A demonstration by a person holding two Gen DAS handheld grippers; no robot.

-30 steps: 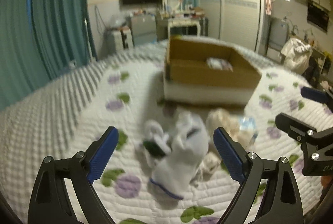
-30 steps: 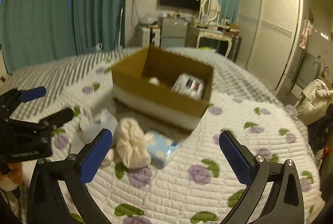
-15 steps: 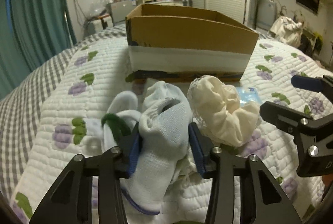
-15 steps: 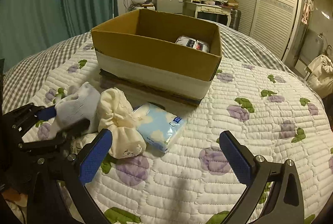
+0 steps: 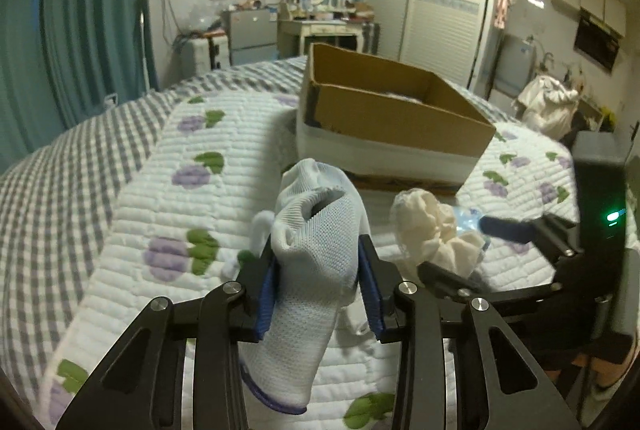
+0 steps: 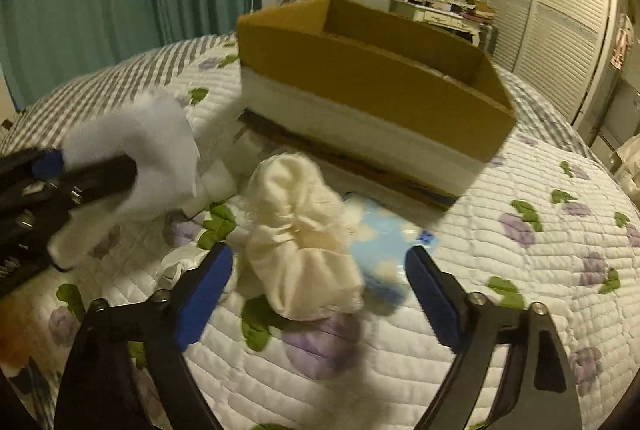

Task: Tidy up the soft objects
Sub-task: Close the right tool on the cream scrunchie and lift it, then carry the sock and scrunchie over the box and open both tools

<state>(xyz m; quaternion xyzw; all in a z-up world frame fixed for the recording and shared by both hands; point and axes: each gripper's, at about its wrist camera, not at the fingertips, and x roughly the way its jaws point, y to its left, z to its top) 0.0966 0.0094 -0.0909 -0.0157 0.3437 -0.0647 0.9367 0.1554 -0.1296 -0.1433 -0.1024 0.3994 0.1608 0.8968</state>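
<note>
White mesh sock [image 5: 316,262] claw-pinched; cream bundle [image 6: 300,242] beside blue pack [image 6: 384,242].

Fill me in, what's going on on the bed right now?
The left hand-held gripper is shut on a white sock, lifted off the quilt. The right hand-held gripper is open around a cream sock bundle lying beside a blue tissue pack. The cardboard box sits just behind them.

The left gripper [image 5: 320,286] is being held closed, its blue pads [image 5: 266,294] pressed onto a sock [image 5: 308,270]. The right gripper [image 6: 318,290] is being held spread wide.
</note>
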